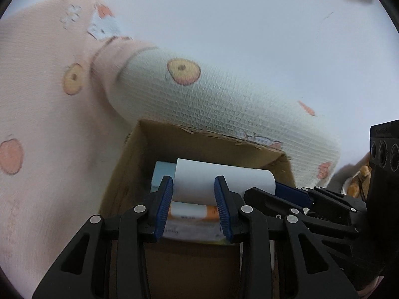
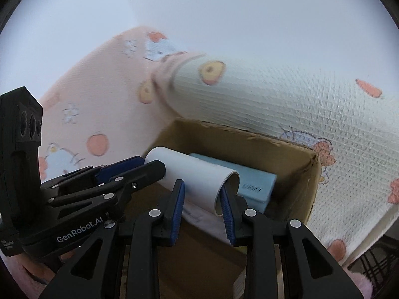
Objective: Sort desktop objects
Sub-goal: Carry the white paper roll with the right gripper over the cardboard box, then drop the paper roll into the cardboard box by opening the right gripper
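Roll (image 2: 199, 179) in box, between right hand-held gripper (image 2: 203, 205) pads.

1. The left gripper (image 1: 193, 194) hangs over an open cardboard box (image 1: 199, 144), its blue pads either side of a white roll (image 1: 224, 178) — contact unclear.
2. The right gripper (image 1: 294, 194) reaches to the roll's right end.
3. Behind, a patterned blanket (image 1: 49, 124) — pink and white.
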